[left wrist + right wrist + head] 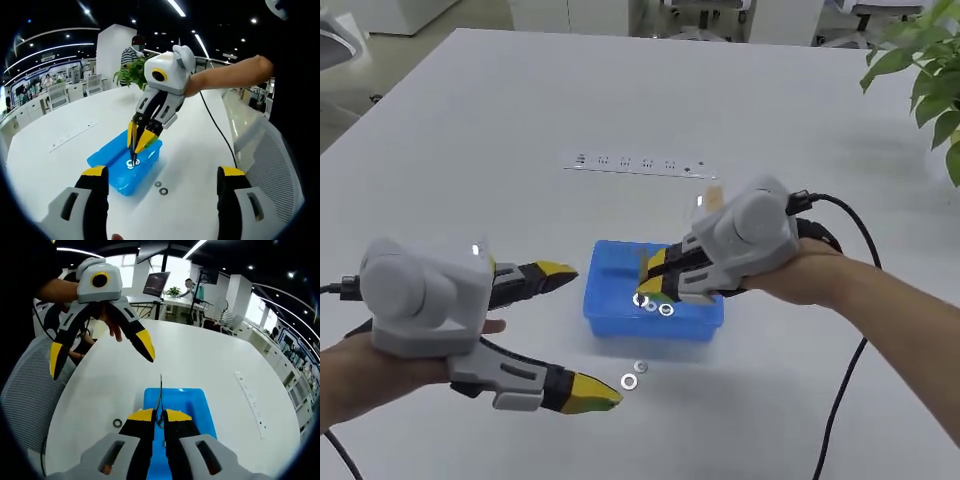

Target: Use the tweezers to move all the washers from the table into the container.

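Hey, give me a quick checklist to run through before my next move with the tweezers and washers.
1. Tweezers gripped by right claw: ok, shut on them.
2. Tweezer tips above the blue container: ok.
3. Tips free of a washer: cannot tell; the washers in the container crowd the tips.
4. Table cleared: not ok, two loose washers lie in front of the container.
5. Left claw clear of the path: ok, open, off to the side.

L gripper (590, 334) wide; R gripper (652, 284) tight.
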`<state>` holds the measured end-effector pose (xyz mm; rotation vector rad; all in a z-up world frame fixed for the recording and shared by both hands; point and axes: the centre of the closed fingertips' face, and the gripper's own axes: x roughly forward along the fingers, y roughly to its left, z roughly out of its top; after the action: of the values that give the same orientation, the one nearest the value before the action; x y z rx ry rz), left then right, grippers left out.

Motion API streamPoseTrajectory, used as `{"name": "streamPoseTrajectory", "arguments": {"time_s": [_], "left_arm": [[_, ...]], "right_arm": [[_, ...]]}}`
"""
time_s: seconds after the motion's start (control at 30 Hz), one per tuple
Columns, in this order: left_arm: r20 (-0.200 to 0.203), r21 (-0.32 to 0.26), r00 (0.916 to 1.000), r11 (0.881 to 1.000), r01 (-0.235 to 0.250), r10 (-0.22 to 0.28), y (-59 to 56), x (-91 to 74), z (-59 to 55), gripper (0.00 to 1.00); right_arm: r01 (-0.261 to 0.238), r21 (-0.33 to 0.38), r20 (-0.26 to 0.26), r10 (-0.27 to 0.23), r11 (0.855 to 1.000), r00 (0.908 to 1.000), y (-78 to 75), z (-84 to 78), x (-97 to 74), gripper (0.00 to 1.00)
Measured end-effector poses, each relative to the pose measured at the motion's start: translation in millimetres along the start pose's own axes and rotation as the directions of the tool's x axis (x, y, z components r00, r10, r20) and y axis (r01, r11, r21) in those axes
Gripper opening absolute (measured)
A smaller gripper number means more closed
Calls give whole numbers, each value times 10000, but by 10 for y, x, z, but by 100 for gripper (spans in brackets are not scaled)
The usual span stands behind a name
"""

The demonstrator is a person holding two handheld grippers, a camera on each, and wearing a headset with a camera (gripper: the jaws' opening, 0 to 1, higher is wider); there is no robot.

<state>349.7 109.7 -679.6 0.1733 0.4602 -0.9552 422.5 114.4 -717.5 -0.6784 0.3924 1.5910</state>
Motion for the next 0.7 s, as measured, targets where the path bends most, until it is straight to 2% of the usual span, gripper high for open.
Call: {"name": "streamPoseTrajectory", "arguments": {"time_s": [0.23, 0.4, 0.7], "left_arm": [[-5, 196, 9999, 9998, -106, 106, 82, 38, 16, 88], [44, 309, 9999, 9995, -91, 90, 158, 82, 54, 78], [-120, 607, 9999, 9981, 46, -38, 288, 224, 116, 65]], "right_arm": [[-68, 146, -98, 69, 9999, 9999, -10, -98, 78, 8], [-119, 229, -137, 123, 9997, 9998, -32, -145, 126, 8], [-275, 272, -255, 282, 9993, 9993, -14, -216, 183, 8]]}}
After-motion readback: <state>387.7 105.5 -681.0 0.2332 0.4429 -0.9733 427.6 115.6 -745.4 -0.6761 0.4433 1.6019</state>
